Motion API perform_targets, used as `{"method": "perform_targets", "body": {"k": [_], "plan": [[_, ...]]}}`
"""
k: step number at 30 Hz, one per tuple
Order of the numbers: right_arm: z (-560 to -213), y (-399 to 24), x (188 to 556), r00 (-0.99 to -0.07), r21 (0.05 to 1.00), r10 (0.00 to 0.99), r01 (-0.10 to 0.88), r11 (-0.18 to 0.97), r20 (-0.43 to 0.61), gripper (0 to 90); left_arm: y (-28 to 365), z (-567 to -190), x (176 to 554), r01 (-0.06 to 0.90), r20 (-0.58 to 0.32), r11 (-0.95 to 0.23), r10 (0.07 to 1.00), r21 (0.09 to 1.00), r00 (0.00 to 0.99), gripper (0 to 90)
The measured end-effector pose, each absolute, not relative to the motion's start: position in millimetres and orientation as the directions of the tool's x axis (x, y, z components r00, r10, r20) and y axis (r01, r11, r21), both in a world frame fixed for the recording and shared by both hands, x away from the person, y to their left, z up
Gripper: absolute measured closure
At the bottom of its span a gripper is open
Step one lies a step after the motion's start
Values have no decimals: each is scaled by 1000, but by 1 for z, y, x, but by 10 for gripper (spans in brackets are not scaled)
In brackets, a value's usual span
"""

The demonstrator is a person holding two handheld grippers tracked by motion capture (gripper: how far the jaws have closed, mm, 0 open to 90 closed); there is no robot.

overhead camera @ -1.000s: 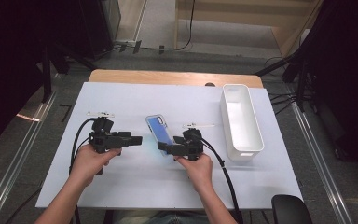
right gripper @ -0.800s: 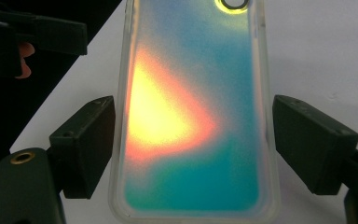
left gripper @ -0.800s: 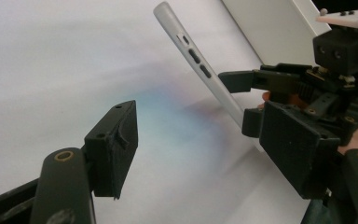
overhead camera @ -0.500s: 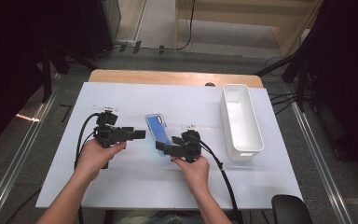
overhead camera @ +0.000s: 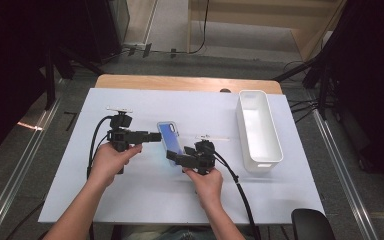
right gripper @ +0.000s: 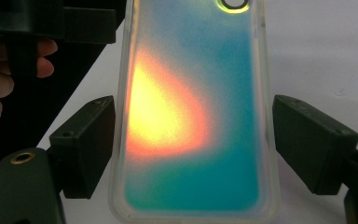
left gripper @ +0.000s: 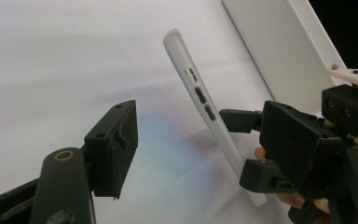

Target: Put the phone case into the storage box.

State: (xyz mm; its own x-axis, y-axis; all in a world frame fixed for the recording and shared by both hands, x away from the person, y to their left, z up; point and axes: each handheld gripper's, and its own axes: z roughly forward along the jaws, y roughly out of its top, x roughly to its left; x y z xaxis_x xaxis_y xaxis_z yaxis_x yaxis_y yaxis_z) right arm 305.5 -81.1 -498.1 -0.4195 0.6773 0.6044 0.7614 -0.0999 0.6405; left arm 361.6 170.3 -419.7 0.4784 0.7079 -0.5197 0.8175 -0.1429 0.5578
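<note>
A phone case [overhead camera: 170,137] with a shiny blue and orange back is held tilted up off the white table top [overhead camera: 80,200] near its middle. My right gripper [overhead camera: 175,159] is shut on the case's lower end, one pad on each long edge. The right gripper view has the case's back [right gripper: 196,116] between the two pads. My left gripper [overhead camera: 156,136] points right at the case's upper left edge, its jaws open. Seen from the left gripper, the case [left gripper: 200,98] stands edge-on with its side buttons showing, beyond one of its fingers [left gripper: 114,144].
A long white bin [overhead camera: 240,120] stands at the table's right side and looks bare inside; its wall [left gripper: 279,46] shows in the left gripper view. A wooden strip [overhead camera: 190,82] runs along the table's far edge. Black cables trail from both grippers toward the person.
The left gripper has moved right and slightly away from the person, closing in on the case's left edge. The right gripper and the case have kept still.
</note>
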Motion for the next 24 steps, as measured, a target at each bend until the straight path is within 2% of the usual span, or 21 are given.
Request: {"method": "perform_targets", "body": {"k": [13,24], "plan": [[-497,-79,302,-429,650,672,753,-104,604,154,167,-422,375,845,-546,-96,724,526,422,280],[-497,-76,300,-425,654,676,748,-113,602,154,164,-423,380,842,-541,-61,741,537,398,324]]}}
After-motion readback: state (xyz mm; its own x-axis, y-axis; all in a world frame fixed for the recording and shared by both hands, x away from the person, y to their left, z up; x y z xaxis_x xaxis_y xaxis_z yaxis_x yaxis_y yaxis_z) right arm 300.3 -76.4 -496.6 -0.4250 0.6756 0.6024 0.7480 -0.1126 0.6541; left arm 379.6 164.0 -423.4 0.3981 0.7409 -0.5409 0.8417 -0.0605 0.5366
